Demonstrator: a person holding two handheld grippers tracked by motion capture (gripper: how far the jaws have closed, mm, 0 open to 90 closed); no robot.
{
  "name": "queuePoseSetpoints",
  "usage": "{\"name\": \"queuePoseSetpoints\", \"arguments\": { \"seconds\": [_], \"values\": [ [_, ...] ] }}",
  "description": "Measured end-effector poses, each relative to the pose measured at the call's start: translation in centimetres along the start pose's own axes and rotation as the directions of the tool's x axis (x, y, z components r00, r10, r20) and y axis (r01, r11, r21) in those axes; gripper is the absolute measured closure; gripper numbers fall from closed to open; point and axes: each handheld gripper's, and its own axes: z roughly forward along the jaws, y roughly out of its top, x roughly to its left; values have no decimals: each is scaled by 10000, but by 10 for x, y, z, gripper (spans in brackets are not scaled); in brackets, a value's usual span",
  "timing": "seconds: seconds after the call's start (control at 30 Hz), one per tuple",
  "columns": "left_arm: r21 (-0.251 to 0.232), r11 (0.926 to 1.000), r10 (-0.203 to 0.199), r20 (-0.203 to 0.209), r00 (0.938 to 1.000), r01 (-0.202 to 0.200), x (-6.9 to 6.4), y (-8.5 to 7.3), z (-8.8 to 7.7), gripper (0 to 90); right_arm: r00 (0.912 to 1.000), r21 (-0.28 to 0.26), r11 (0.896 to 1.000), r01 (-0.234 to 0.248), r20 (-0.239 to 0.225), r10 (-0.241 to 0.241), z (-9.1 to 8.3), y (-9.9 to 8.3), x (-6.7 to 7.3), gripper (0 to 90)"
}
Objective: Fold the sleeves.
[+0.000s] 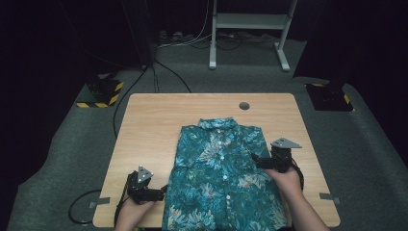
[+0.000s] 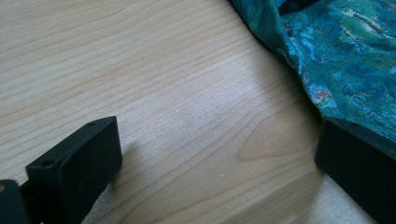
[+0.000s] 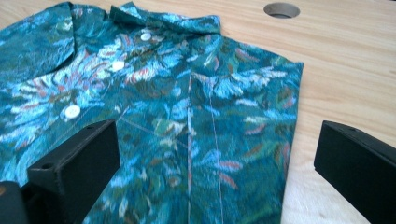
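A teal floral button-up shirt [image 1: 221,168] lies flat on the wooden table [image 1: 149,125], collar toward the far side, sleeves folded in. My left gripper [image 1: 161,191] rests on the table at the shirt's lower left edge, open, with bare wood between its jaws and the shirt's edge [image 2: 345,60] by the right jaw. My right gripper [image 1: 257,162] is over the shirt's right side, open, its jaws straddling the folded sleeve [image 3: 238,121] and right edge. White buttons [image 3: 72,111] run down the front placket.
A round cable hole [image 1: 244,105] sits near the table's far edge. Grey carpet surrounds the table, with cables, a white stand frame [image 1: 250,29] behind and hazard-striped bases [image 1: 101,94] at both sides. Bare wood lies left of the shirt.
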Motion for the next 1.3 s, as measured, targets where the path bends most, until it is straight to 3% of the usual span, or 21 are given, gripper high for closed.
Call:
{"name": "queuePoseSetpoints", "arguments": {
  "seconds": [0.3,0.53,1.0,1.13,1.3],
  "values": [
    [0,10000,11,-61,10000,-11,0,0,0,13,9998,-27,9998,212,-21,-212,-23,-17,-4,2],
    [-4,10000,4,-51,10000,-4,0,0,0,13,9993,193,9993,307,224,-311,-43,-33,-7,2],
    [27,10000,18,-78,10000,-18,-1,0,0,13,9959,1074,9937,311,814,-400,-82,-84,-13,2],
    [31,10000,6,-101,9999,-6,-1,0,0,13,9931,1365,9894,489,993,-628,-89,-96,-14,2],
    [19,10000,-11,-126,9999,11,-1,0,0,13,9933,1739,9822,706,783,-853,-88,-98,-12,3]
  ]
}}
